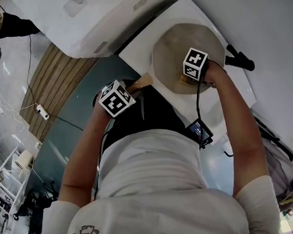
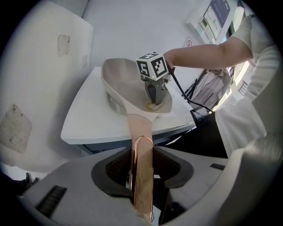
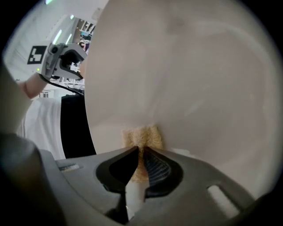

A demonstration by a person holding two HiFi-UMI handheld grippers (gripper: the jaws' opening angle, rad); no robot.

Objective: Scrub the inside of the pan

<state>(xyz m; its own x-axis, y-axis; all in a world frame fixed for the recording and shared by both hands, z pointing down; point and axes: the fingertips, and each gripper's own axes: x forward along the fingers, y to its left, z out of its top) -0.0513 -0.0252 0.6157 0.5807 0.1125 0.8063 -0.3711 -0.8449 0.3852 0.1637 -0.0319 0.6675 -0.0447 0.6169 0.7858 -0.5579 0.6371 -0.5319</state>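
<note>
Nearest, our left gripper (image 2: 140,164) clamps the handle (image 2: 139,132). Beyond, the pan (image 2: 121,81) rests on the white table (image 2: 86,121), and our right gripper (image 3: 140,152) pinches 1 sponge (image 3: 142,136) against its inside. Scrubbing seems underway; remaining residue is unclear.

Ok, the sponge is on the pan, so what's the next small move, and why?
Probably sweep the right gripper sideways across the pan floor, keeping pressure. Its jaws are shut on the sponge, which presses against the inside, and the left gripper clamps the handle, so the pan looks steadied.
</note>
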